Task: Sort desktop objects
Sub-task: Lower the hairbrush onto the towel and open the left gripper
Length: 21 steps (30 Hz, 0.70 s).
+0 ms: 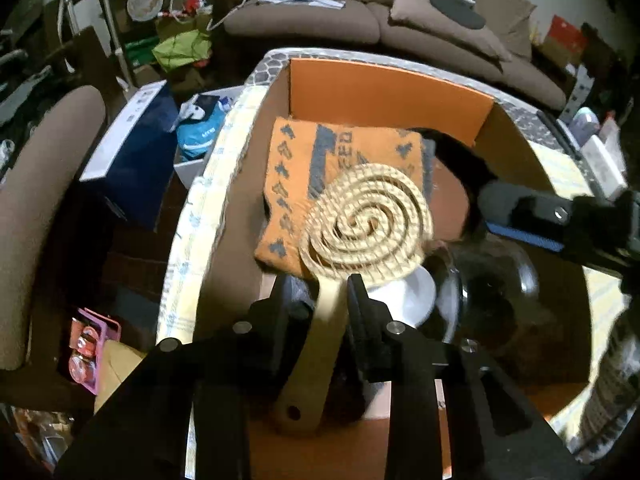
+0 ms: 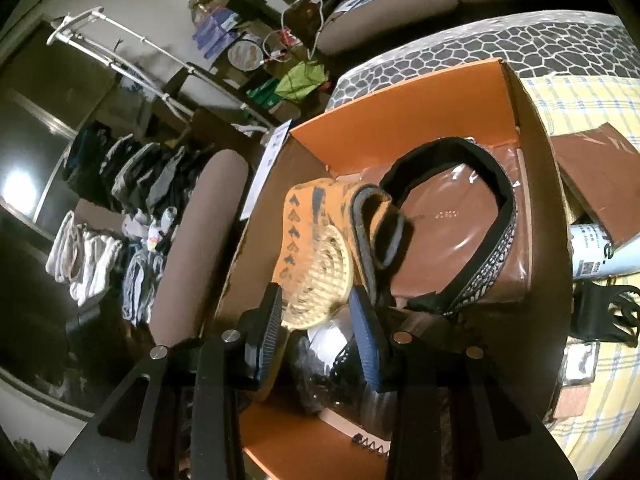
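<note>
Orange cardboard box point(image 1: 390, 88), open-topped, on a patterned table point(image 2: 532, 46). Contents: spiral wooden paddle point(image 1: 366, 220) lying over an orange patterned cloth point(image 1: 292, 184), its handle between the left gripper point(image 1: 318, 286) jaws, contact unclear; black strap point(image 2: 480, 172); brown packet point(image 2: 448, 224); clear glass vessel point(image 1: 496, 280). Right gripper point(image 2: 316, 308) parted, empty, hovering above.

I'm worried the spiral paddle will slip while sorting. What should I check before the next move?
1. Handle of spiral paddle sits between the left gripper fingers: ok.
2. Left grip firm: cannot tell, the handle is blurred.
3. The right gripper is empty, jaws apart: ok.
4. Paddle head over the orange box: ok.
5. Clearance from the glass lid below: cannot tell.
</note>
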{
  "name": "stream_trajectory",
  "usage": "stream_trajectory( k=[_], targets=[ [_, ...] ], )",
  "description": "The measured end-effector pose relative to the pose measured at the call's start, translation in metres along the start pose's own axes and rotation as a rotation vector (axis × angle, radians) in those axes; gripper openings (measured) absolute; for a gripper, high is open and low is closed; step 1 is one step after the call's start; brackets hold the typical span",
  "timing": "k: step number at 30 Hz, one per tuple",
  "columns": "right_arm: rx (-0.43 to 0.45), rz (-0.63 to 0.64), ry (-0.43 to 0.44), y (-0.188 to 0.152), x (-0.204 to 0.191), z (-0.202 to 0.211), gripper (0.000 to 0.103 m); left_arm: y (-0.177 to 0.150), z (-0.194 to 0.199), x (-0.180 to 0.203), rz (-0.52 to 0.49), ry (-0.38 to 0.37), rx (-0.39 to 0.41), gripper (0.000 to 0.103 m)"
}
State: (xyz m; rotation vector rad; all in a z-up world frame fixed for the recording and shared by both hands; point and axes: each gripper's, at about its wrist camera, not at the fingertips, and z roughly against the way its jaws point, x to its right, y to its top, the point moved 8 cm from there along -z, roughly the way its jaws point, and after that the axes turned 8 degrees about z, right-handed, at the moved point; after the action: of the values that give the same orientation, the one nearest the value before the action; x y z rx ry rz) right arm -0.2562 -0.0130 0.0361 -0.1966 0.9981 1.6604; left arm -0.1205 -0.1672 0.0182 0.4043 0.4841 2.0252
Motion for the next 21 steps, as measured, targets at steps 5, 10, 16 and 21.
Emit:
stream_trajectory(
  k=[5, 10, 16, 21],
  targets=[
    [-0.01, 0.001, -0.019, -0.003, 0.004, -0.002, 0.037, -0.002, -0.013, 0.005, -0.104, 0.195, 0.039, 0.026],
    [-0.004, 0.017, -0.036, -0.003, 0.003, 0.004, 0.037, 0.0, -0.006, 0.006, -0.028, 0.13, 0.033, 0.028],
    [0.044, 0.024, -0.083, 0.002, 0.011, 0.027, 0.049, 0.009, 0.022, 0.003, 0.093, -0.039, 0.058, 0.05],
    [0.074, 0.017, -0.146, 0.001, 0.03, 0.054, 0.062, 0.003, 0.037, 0.023, 0.046, -0.08, 0.072, 0.058]
  ],
)
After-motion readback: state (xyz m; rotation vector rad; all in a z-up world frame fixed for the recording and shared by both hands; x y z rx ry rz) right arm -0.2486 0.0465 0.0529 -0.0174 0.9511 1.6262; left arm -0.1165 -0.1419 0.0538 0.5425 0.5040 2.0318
